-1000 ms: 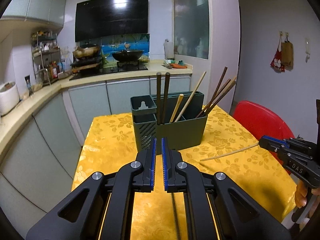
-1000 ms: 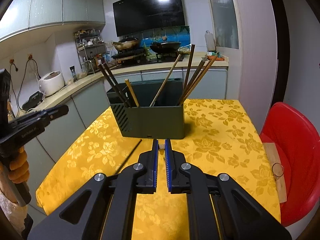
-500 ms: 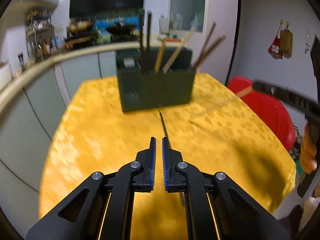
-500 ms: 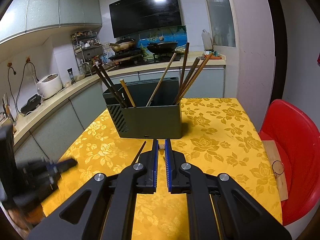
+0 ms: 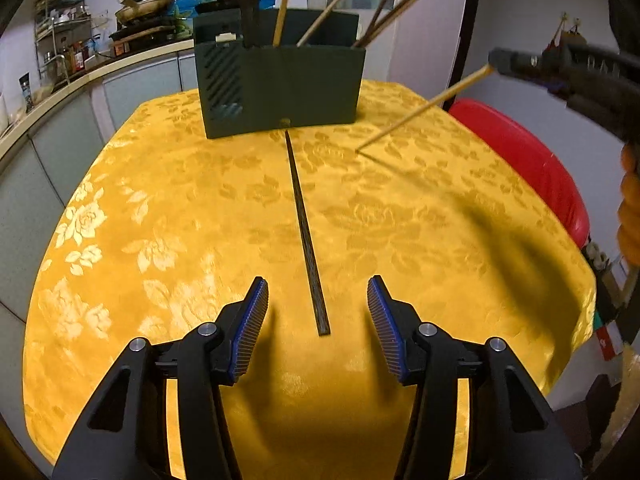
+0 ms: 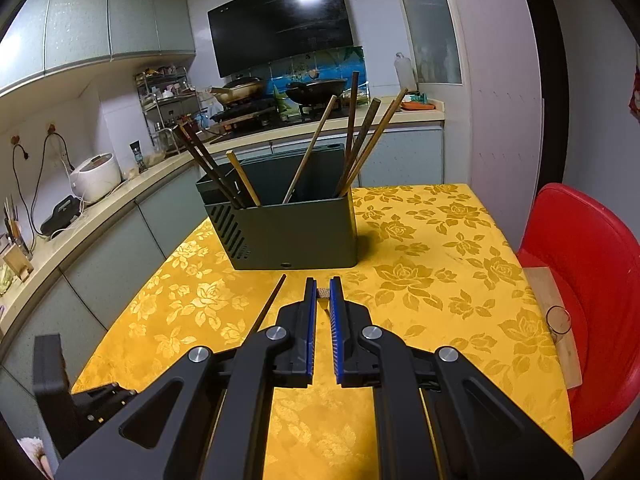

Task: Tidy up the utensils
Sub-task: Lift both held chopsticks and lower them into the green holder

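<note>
Left tool [image 5: 318, 318] low over table, spread astride dark chopstick [image 5: 305, 228]; right tool [image 6: 323, 300] raised, pinching light chopstick [image 5: 420, 110].

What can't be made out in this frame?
- Holder interior: walls hide the chopsticks' lower ends, both views.
- Light chopstick: in the right wrist view only its end shows inside the right gripper.
- Dark chopstick: near end behind that gripper.

Ahead of the left gripper [image 5: 318, 308], 1 chopstick [image 5: 304, 224] lies flat on the table [image 5: 160, 208], its near end between the spread fingers, its far end just before the utensil holder [image 5: 280, 88]. Right of it, the right gripper [image 5: 496, 65] holds a second chopstick [image 5: 424, 108], tip down towards the table.
</note>
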Available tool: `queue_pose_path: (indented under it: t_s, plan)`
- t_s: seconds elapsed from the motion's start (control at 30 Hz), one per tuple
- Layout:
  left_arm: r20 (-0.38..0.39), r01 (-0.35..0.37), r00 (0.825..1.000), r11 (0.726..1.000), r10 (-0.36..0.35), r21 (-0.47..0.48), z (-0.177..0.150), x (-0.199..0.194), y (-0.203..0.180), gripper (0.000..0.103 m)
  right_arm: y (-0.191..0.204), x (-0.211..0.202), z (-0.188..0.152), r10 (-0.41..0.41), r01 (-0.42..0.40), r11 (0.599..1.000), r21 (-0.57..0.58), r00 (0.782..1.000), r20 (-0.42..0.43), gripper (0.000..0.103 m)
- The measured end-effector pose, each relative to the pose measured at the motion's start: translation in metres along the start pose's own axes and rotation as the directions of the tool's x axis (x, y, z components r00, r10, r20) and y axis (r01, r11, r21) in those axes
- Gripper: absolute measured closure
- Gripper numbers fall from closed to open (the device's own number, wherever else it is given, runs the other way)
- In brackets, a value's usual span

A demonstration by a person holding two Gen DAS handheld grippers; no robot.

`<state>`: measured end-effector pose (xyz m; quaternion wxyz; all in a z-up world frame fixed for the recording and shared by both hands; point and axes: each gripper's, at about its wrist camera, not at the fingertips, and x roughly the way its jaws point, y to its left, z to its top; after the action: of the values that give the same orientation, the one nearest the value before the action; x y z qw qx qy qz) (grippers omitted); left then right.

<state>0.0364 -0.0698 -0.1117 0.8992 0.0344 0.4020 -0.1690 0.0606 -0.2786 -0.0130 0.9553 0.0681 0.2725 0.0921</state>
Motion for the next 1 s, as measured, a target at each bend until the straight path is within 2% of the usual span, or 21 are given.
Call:
queue_pose_path:
  t_s: [0.2,0.3,0.43,0.63,0.87,1.0]
  plan:
    - [-0.039,-0.026,0.999,1.0,0.027,0.011,-0.011,0.015,-0.003,0.074,0.0,0.0,0.0,0.001,-0.001,1.0,0.0,1.0,-0.001,0.097]
    - [-0.015,-0.061,0.998,0.997,0.062,0.042,-0.014,0.015,-0.007,0.081,-0.001,0.0,0.0,0.0,0.0,1.0,0.002,1.0,-0.001,0.097]
    - [-0.005,-0.066,0.998,0.996,0.066,0.056,-0.013,0.016,-0.01,0.093,-0.003,0.0,0.0,0.0,0.0,1.0,0.01,1.0,0.003,0.097]
    - [0.002,-0.075,0.997,0.993,0.076,0.088,-0.007,0.012,-0.012,0.096,-0.003,0.0,0.0,0.0,0.0,1.0,0.011,1.0,0.002,0.097]
    - [0.136,-0.133,0.983,0.987,0.12,0.089,0.03,-0.032,0.006,0.096,-0.002,-0.004,0.005,0.001,-0.001,1.0,0.003,1.0,0.024,0.097]
    - [0.21,-0.128,0.972,0.989,0.109,0.08,0.058,-0.056,0.016,0.096,0.0,-0.009,0.013,0.005,-0.005,1.0,-0.01,0.999,0.048,0.097]
